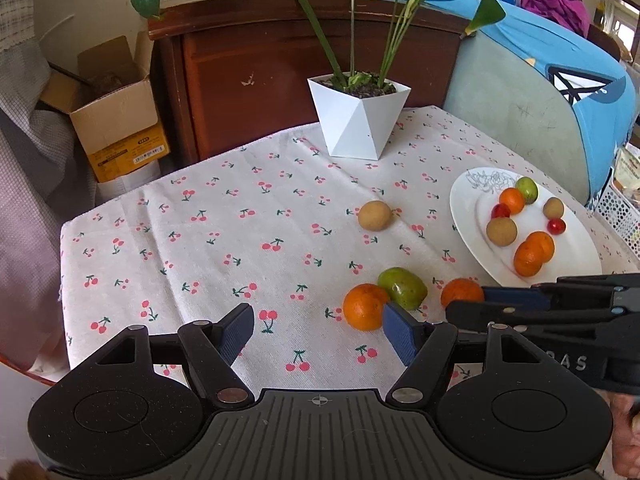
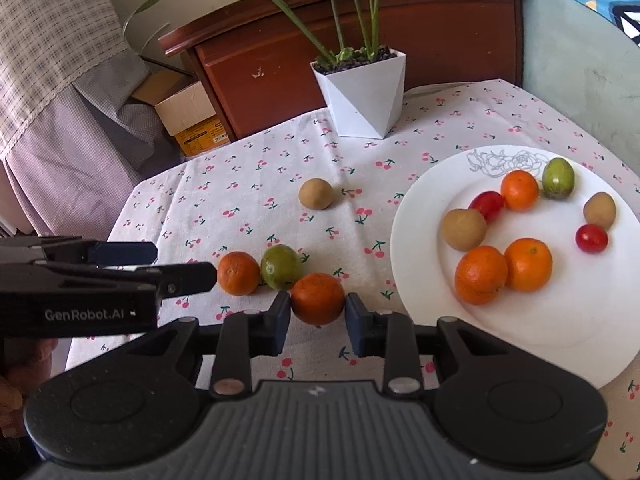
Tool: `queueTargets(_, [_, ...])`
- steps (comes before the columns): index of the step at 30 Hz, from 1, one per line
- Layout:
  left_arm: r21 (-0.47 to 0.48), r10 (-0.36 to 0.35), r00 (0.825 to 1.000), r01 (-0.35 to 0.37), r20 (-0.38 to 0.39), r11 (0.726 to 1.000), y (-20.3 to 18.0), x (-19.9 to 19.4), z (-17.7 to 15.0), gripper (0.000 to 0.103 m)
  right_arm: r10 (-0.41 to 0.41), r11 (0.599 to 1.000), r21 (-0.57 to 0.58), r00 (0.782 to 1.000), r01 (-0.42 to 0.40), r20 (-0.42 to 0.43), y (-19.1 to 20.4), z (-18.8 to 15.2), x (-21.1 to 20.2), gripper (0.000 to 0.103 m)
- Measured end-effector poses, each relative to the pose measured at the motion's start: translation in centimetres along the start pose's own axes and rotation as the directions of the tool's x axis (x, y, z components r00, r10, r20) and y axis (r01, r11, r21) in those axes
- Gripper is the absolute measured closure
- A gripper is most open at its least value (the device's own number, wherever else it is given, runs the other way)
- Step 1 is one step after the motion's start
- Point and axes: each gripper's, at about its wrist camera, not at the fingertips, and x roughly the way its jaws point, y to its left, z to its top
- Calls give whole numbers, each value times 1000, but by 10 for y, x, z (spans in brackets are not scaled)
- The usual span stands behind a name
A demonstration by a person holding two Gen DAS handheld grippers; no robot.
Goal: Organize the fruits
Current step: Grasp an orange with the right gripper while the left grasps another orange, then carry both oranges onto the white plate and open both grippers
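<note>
While the right gripper (image 2: pixel 317 316) clamps an orange (image 2: pixel 317 298) on the cherry-print cloth (image 2: pixel 260 184) beside the plate (image 2: pixel 420 216), the left gripper (image 1: pixel 318 330) stands open just beside another orange (image 1: pixel 365 306). Its side reads "GenRobot.AI".

the left half of the cherry-print tablecloth (image 1: pixel 180 240) lies bare, open to a reach from the near edge. a white faceted plant pot (image 1: pixel 359 118) with long green leaves blocks the far middle. a round brown fruit (image 1: pixel 374 216) sits alone mid-table with room all around it. nearer, a loose orange (image 1: pixel 365 306) touches a green fruit (image 1: pixel 402 288), just beside a second orange (image 2: pixel 317 298), crowding that spot. the white plate (image 2: pixel 420 320) fills the right side, packed with fruit, its near rim bare.
</note>
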Motion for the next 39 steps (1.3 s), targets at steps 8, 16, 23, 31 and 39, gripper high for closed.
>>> queueTargets(8, [25,-14,1000,13,3,1000,-12,14,-7,37,13,998,64,999,-15,43,-5,7,-14,73])
queueTargets(16, [36,-43,999,43,19,998,-18,22,-8,53,-6,993,114,998,0,55,-9,5,-17,73])
queueTargets(23, [52,-53,998,51,31,997,-20,26,-8,75,-10,992,130,999,3,52,-11,4,-17,73])
queueTargets(31, [17,-19,997,18,71,1000,-23,15,-1,75,-20,991,137,997,10,70,-14,5,-24,73])
queueTargets(39, [-18,-93,980,98,173,995,-50,-6,22,75,-103,981,179,980,72,171,-40,11,-62,73])
